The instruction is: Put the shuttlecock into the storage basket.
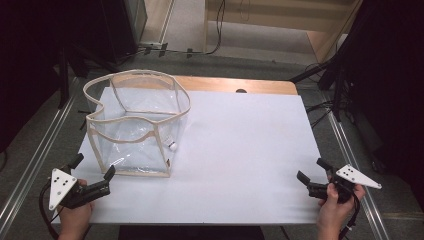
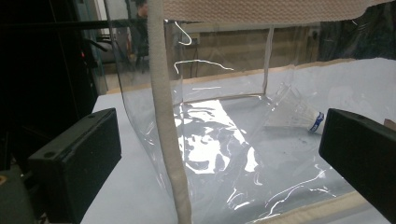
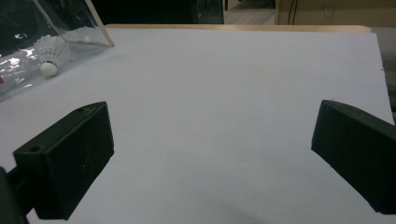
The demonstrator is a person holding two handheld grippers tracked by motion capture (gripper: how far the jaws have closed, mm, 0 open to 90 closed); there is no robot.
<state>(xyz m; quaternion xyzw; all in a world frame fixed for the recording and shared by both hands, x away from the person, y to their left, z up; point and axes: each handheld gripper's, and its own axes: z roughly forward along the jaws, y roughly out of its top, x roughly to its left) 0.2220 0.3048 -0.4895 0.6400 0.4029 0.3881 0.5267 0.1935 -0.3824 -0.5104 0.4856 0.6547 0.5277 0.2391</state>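
Surface: white sheet (image 1: 240, 150) covering the tabletop, wooden strip showing along the far edge.
Bag: clear plastic bag (image 1: 135, 122) with beige fabric trim, standing open-topped on the sheet's far-left part, reaching toward the near-left; walls a bit slumped, rim wavy.
Shuttlecock: white shuttlecock (image 1: 172, 146) inside the bag, lying at its bottom near the right near corner; in the right gripper view it sits behind the clear wall (image 3: 50, 56), cork end facing the camera.
Left gripper: left gripper (image 1: 92, 167) at the near-left corner of the sheet, held in a hand, jaws spread wide and released, nothing between them but air; pointed at the bag's near-left corner, just beside it, touching or not I cannot tell. In the left gripper view the bag's trimmed vertical edge (image 2: 168, 130) stands between the two jaws.
Right gripper: right gripper (image 1: 311, 170) at the near-right corner, held in a hand, jaws wide apart, released, grasping nothing; well apart from the bag, bare sheet ahead of it.
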